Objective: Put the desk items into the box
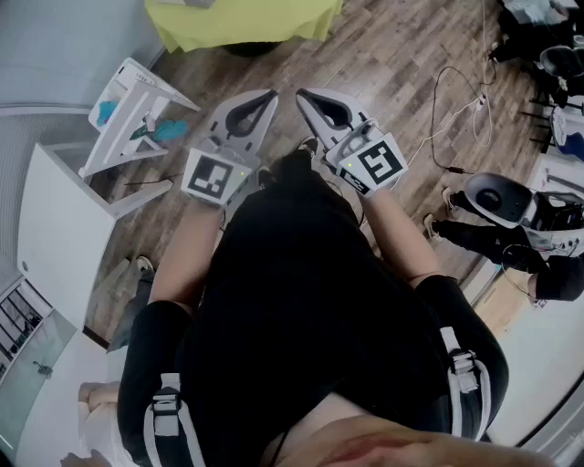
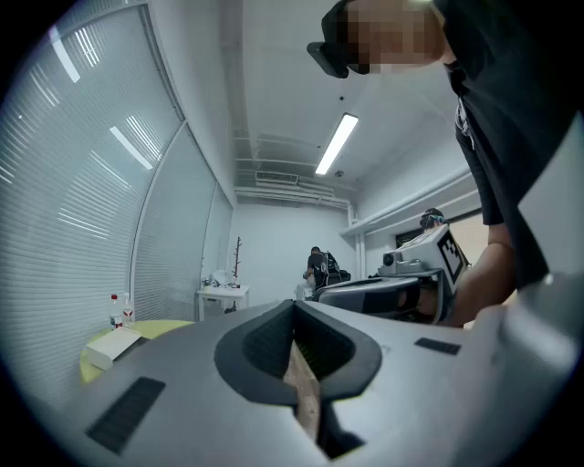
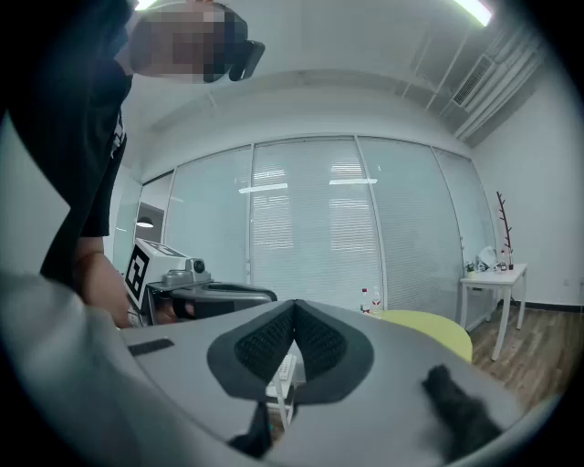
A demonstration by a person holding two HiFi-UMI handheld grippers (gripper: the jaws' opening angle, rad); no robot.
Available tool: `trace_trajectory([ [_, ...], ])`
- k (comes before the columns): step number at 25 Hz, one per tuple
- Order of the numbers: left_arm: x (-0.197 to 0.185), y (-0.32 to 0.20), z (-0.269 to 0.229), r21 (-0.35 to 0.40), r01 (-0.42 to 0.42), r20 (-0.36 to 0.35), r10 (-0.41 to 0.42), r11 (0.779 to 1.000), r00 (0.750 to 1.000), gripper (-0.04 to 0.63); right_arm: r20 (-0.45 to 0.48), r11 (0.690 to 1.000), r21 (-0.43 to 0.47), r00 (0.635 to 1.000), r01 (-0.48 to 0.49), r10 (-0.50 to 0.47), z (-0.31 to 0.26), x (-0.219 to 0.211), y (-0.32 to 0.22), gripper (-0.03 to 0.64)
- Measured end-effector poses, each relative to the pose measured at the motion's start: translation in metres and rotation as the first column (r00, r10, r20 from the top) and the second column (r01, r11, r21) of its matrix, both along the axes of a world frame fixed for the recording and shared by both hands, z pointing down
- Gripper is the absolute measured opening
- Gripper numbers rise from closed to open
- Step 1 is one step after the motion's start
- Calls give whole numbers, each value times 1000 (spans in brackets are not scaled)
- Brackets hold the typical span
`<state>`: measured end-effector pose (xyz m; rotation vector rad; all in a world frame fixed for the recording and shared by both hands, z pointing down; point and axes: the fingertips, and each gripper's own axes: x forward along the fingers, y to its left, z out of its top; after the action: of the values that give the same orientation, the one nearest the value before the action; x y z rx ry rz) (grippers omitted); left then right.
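I record a wooden floor (image 1: 392,55) below me. A yellow-green surface (image 1: 242,20) stands at the far edge of the head view. To my left is a white stand (image 1: 128,114) with teal items (image 1: 169,130) on or in it, I cannot tell which, and nearer me a white cabinet (image 1: 59,237). To my right a thin cable (image 1: 456,109) loops over the boards. A person's dark-trousered legs (image 1: 479,239) show beside a rounded white-and-black device (image 1: 497,196). Slatted blinds (image 3: 310,228) cover the glass wall. A white side table (image 3: 493,283) with a bare branch (image 3: 502,223) stands near that wall. A strip light (image 2: 336,143) is lit overhead.
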<state>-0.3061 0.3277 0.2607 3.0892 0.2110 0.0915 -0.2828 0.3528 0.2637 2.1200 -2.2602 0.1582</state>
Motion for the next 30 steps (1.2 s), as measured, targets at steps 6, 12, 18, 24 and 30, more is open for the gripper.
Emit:
trace_trajectory([
  [6, -2, 3, 6, 1, 1, 5, -1, 1000, 1000, 12, -2, 1000, -4, 1000, 4, -4, 5, -3, 3, 15],
  [12, 5, 2, 6, -11, 16, 11, -16, 1000, 1000, 11, 14, 1000, -11, 1000, -1, 1, 6, 6, 3, 17],
  [18, 18, -1, 7, -7, 28, 14, -27, 1000, 1000, 12, -1, 1000, -7, 1000, -5, 5, 6, 24, 2, 17],
  [24, 48, -13, 9, -14, 39, 29, -38, 999, 999, 12, 0, 1000, -19, 1000, 5, -5, 8, 53, -8, 17],
  [30, 84, -37, 12, -25, 51, 35, -50, 998, 998, 11, 7, 999, -30, 1000, 23, -23, 9, 87, -34, 17],
])
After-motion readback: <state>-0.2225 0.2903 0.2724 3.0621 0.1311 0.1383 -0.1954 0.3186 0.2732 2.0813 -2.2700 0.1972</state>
